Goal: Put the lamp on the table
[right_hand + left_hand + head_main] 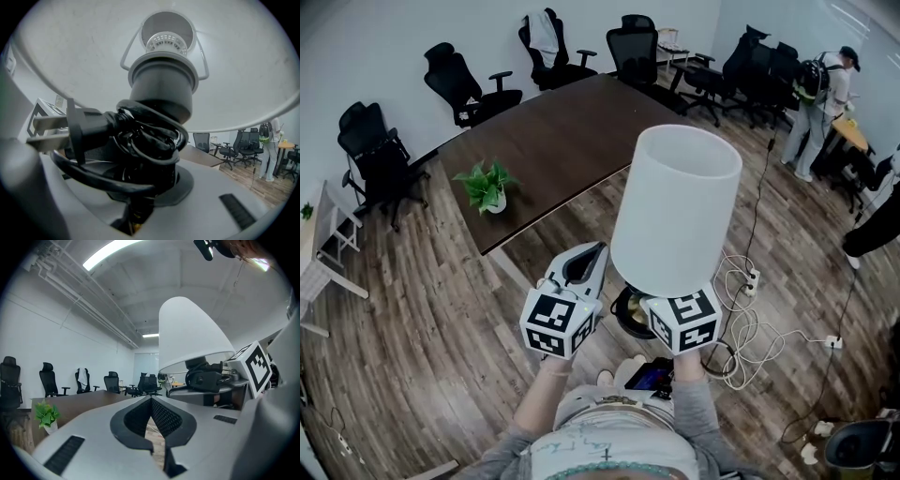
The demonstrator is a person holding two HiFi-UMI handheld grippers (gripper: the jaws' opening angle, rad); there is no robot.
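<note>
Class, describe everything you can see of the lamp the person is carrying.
The lamp is held upright in the air, short of the dark table. Its tall white shade looks matte and smooth; inside, a thin wire frame joins it to a black socket. A black cord is wound round the stem below, its flat-pronged plug sticking out sideways. The right gripper is closed on that stem.

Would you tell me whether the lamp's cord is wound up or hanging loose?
Wound up: the cord is coiled round the lamp under its shade, plug sticking out free.
</note>
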